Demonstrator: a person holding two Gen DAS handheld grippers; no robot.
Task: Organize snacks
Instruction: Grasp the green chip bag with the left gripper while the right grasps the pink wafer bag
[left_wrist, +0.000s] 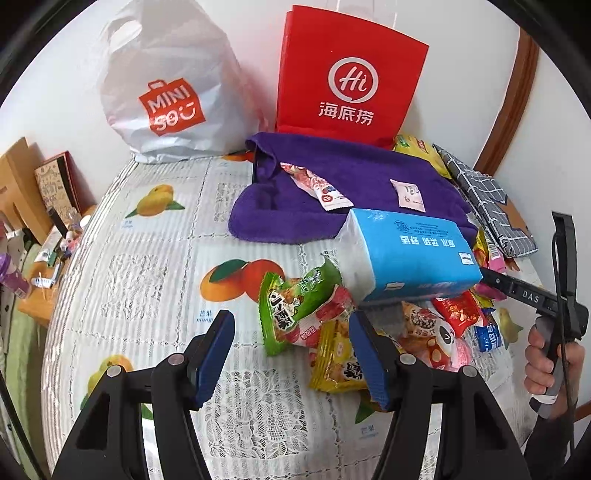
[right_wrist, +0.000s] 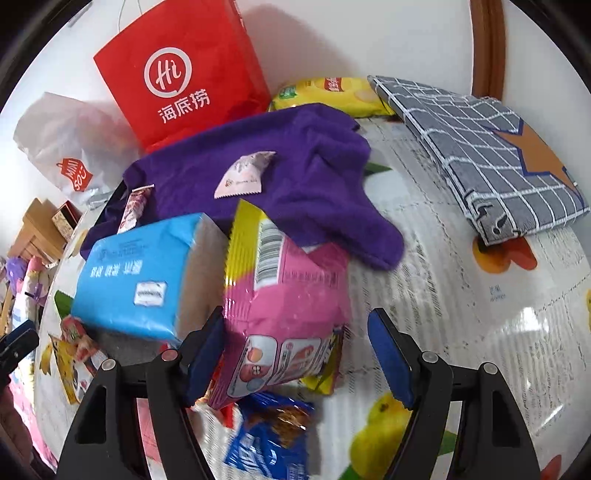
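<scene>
Desk (left_wrist: 122, 280) covered w/ white lace-pattern plastic cloth printed w/ fruit; snacks heaped at its right side in left wrist view.

Left hand-held gripper (left_wrist: 291, 354): blue-padded jaws apart, nothing between pads. Hangs just above a green crinkly snack packet (left_wrist: 291, 302) and a yellow snack packet (left_wrist: 336, 363); can't tell if right pad touches the yellow one.

Right hand-held gripper (right_wrist: 295, 354): jaws apart, not clamped. Pink-and-yellow foil snack bag (right_wrist: 288, 295) sits between them, close to left pad, clear gap to right pad. Blue foil snack packet (right_wrist: 269, 439) lies below the bag, blurred. A hand (left_wrist: 550, 365) holds this gripper's handle at right edge of left wrist view.

Light-blue soft pack of tissues (left_wrist: 410, 254) rests tilted on the snack pile, just beside the pink bag. Behind it, purple fleece cloth (left_wrist: 332, 177) w/ 2 small sachets on top. Red paper carrier bag w/ white "Hi" logo (left_wrist: 347, 74) and white plastic "MINI SO" bag (left_wrist: 166, 92) stand against wall. Grey checked fabric pouch (right_wrist: 491, 155) lies at far right, yellow chip bag (right_wrist: 332, 94) next to it.
</scene>
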